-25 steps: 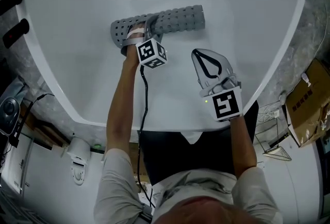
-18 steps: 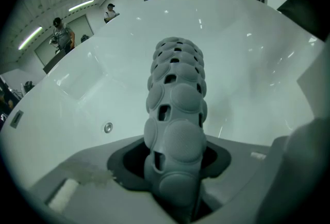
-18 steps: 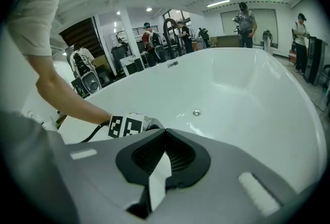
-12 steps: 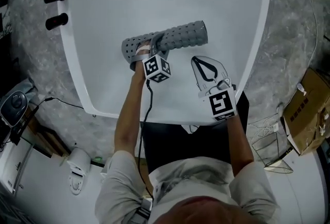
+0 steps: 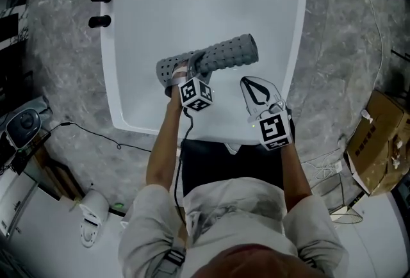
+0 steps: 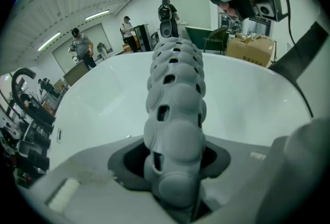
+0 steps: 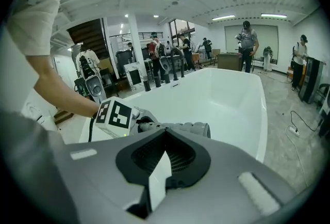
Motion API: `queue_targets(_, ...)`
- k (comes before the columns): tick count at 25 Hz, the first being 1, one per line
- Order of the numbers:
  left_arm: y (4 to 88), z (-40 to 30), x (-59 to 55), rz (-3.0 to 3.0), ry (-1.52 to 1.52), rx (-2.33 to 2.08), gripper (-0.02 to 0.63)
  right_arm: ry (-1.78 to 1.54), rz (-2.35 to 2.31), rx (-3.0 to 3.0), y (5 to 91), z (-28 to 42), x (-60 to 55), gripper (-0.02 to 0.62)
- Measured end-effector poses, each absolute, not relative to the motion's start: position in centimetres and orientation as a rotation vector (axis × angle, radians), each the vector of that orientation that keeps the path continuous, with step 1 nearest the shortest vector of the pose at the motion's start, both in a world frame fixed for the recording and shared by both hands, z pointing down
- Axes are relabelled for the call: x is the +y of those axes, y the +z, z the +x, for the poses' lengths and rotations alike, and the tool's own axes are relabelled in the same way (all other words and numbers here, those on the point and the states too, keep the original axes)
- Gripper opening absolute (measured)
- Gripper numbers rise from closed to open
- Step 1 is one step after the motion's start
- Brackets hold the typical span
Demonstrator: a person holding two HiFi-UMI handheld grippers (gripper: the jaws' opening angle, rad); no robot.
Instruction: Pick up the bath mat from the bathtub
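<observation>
The left tool (image 5: 188,68) pinches a rolled grey bath mat (image 5: 225,55) near one end, its jaws pressed on the perforated roll, which sticks out past them. The mat hangs crosswise over the inside of the white bathtub (image 5: 256,1). Just beside it, the right tool (image 5: 246,81) has its jaws pressed together with nothing between them.

The left tongs (image 6: 174,181) clamp the rolled grey bath mat (image 6: 175,94), which juts out above the white bathtub (image 6: 98,104); people (image 6: 126,32) stand beyond the bathtub.
</observation>
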State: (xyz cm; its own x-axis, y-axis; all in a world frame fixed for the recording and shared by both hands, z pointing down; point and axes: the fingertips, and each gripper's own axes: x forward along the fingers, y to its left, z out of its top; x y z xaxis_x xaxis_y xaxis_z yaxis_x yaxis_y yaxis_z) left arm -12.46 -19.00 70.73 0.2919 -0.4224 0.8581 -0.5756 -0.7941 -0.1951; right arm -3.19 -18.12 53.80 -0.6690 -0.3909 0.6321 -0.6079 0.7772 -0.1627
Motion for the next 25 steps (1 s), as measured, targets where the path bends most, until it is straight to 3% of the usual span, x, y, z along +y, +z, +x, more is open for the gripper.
queue_targets(13,55.9,-8.8,-18.0,2.482,1.339,-1.096,0.193,0.370,0.788,-2.416,44.0,-0.6,-16.4,0.002)
queue_targets(25,44.4,-9.7,-16.6,2.488,1.106,-1.280,0.192,0.299,0.851,-2.472,35.4,-1.8,-13.8,0.003)
